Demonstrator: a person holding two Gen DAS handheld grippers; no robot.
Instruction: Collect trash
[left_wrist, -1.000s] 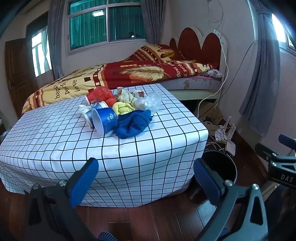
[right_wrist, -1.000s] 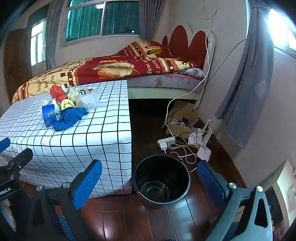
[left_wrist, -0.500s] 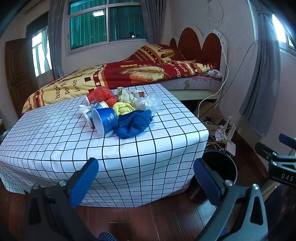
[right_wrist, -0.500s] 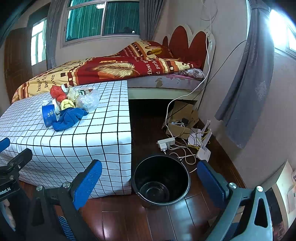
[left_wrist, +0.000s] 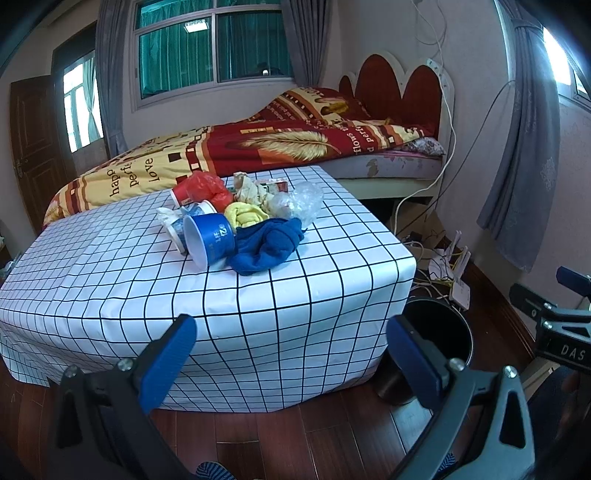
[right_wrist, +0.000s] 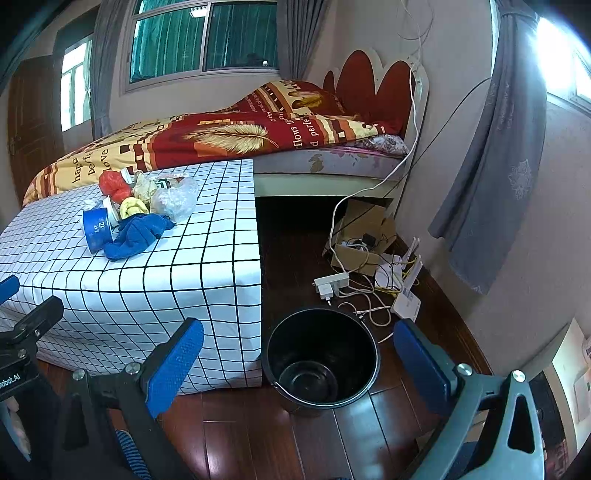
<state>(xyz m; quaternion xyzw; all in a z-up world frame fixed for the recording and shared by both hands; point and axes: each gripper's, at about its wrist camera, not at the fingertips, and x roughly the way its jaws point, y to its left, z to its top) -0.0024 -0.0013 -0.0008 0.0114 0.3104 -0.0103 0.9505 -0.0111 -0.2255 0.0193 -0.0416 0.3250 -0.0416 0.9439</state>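
Left gripper (left_wrist: 291, 350) and right gripper (right_wrist: 299, 354), both spread wide and holding nothing, hang near the checked table (left_wrist: 110, 280). I judge collection not yet begun: the trash pile (left_wrist: 240, 218) lies on the table's far right part, well apart from both. Next I must reach the blue cup (left_wrist: 210, 240). Black bucket (right_wrist: 321, 358) waits on the floor right of the table; cables (right_wrist: 369, 295) clutter beyond.

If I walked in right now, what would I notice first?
Probably the heap of trash in the middle of the checked table, with a blue cup on its side and a blue cloth beside it. Next, the empty black bucket on the floor by the table's corner.
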